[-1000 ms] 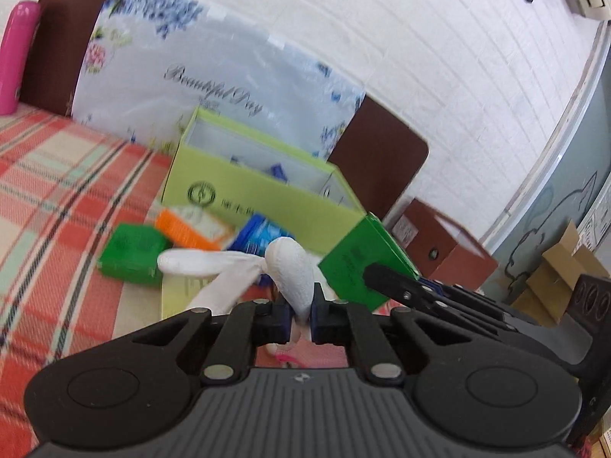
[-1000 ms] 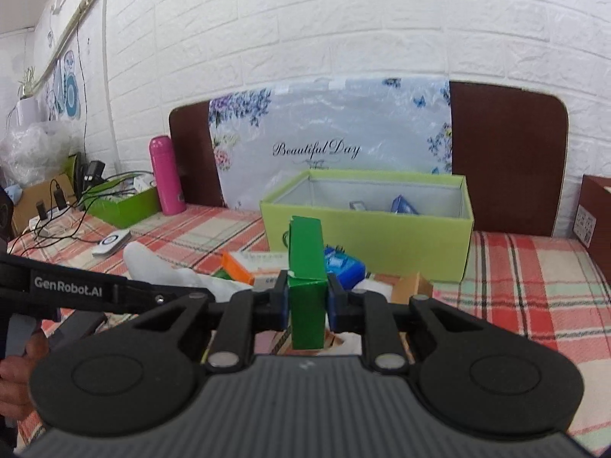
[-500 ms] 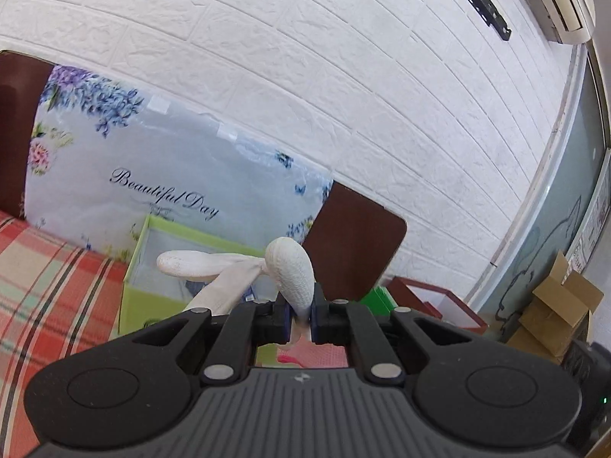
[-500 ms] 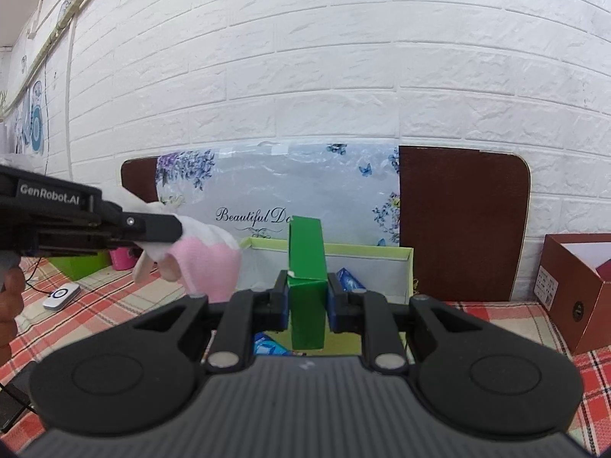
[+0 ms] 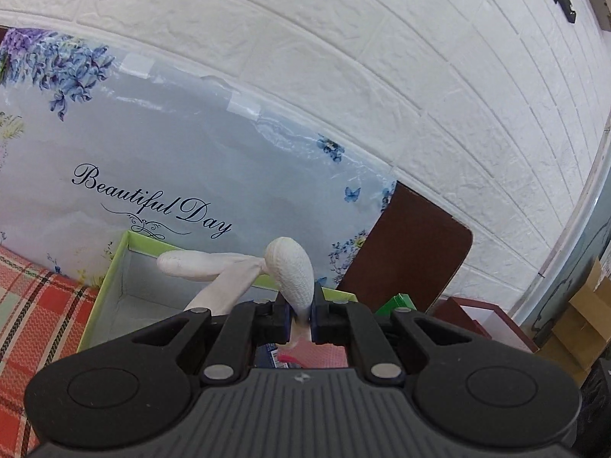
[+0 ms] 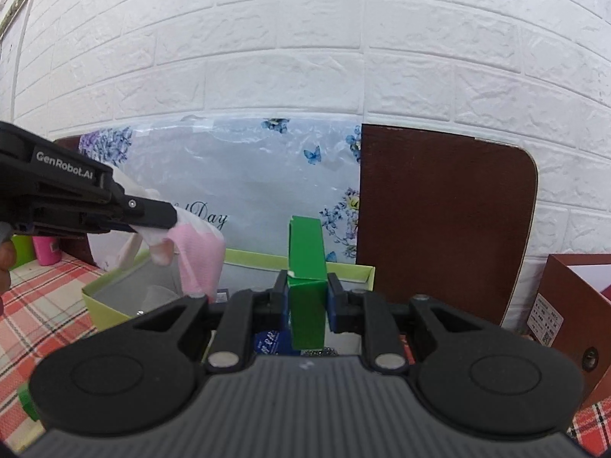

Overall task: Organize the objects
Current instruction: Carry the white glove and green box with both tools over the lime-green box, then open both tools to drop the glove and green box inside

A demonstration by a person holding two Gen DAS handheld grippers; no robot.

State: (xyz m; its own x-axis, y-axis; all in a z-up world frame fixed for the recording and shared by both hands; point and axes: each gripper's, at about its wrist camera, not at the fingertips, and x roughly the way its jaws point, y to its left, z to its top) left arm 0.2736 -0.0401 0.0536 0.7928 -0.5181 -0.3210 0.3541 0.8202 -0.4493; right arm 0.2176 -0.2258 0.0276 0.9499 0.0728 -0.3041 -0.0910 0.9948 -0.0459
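White knit and pink cloth hang from your left gripper (image 5: 294, 318): its jaws are pinched on a glove (image 5: 292, 276), one finger of it sticking up past the tips while the pink cuff droops below, as the right wrist view shows. Your right gripper (image 6: 307, 303) has its jaws clamped on a green carton (image 6: 306, 263), held upright with its long axis pointing up between the pads.

Both things sit over the lime-green box (image 5: 110, 271), which lies ahead of and below each set of jaws on the plaid-covered table (image 5: 26, 305). The glove hangs over the box's left end; the carton stands above the right part, its lower end already inside the rim line as far as the right view lets you judge. A blue packet (image 6: 269, 343) lies in the box under the carton.

The right hand looks nearer to a clean drop. Tip the carton flat first, I judge, or it may topple against the wall.
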